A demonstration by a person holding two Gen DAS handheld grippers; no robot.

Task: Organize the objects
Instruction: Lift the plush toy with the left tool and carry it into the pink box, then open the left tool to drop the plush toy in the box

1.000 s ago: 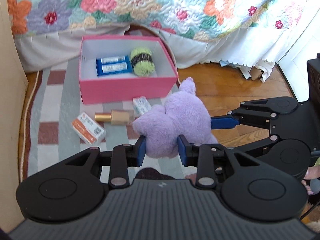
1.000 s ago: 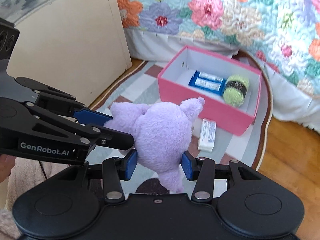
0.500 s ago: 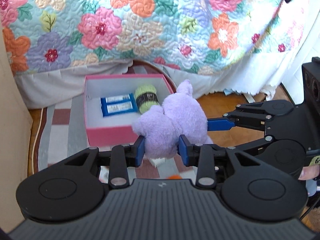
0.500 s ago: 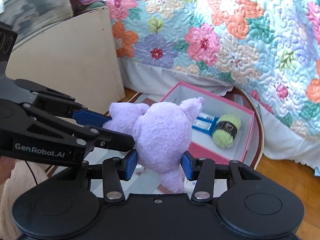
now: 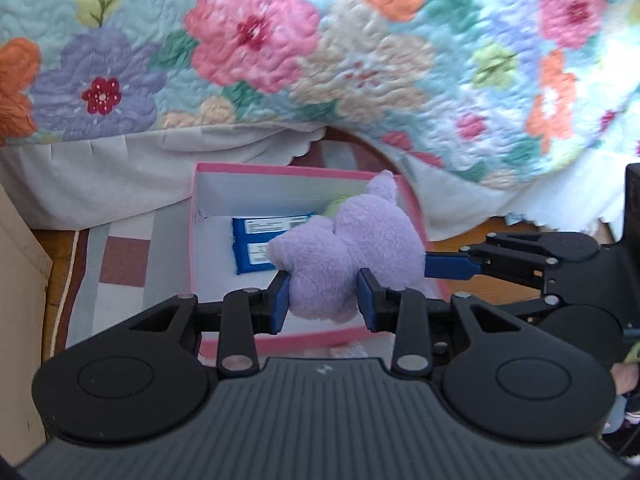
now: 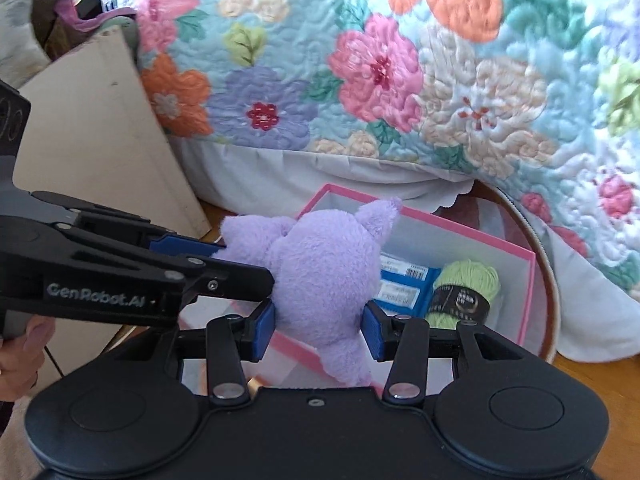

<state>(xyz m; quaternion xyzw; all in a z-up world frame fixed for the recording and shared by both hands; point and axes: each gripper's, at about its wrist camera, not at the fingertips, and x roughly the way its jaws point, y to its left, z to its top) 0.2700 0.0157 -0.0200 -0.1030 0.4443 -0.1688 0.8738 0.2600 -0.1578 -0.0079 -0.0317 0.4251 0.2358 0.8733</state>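
Left gripper (image 6: 224,260) marked "GenRobot.AI", clamping purple plush (image 6: 320,280)

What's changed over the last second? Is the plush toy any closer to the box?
Both grippers, left and right, have carried the purple plush toy forward from above the rug to over the pink box, towards the bed. Nothing was let go: both stay clamped on the toy. The blue packets and green yarn lie in the box as before.

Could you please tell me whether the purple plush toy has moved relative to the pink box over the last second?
Yes. The purple plush toy, clamped by both grippers, has travelled from over the rug in front of the pink box to above its open interior.
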